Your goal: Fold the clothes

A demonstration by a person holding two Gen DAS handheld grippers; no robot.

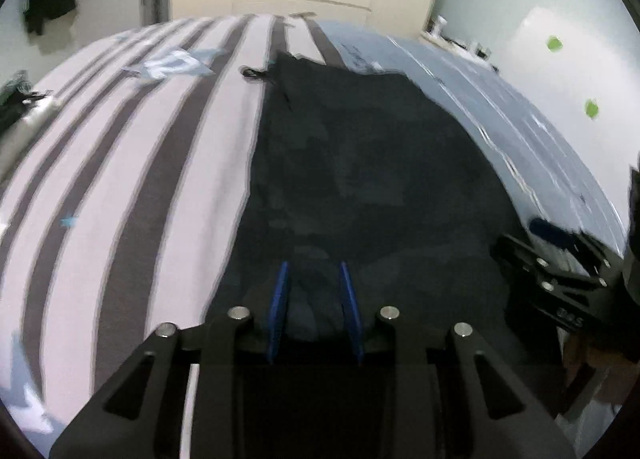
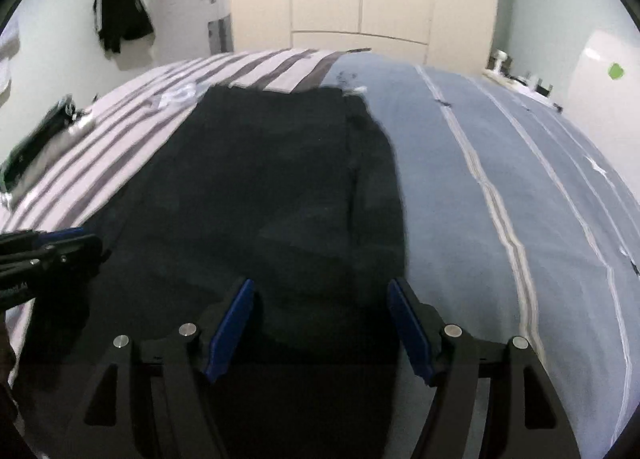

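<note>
Dark garment (image 2: 260,187) lies on the bed (image 2: 500,179); left gripper (image 1: 314,299) pinches its bunched edge, right gripper's (image 2: 320,323) jaws spread over it.

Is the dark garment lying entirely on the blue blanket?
No, in the right wrist view the dark garment straddles the seam, its left part on the striped sheet and its right part on the blue blanket.

Both tongs are angled downward; the left tongs (image 1: 314,299) are narrowly parted, the right tongs (image 2: 322,319) widely spread.
</note>
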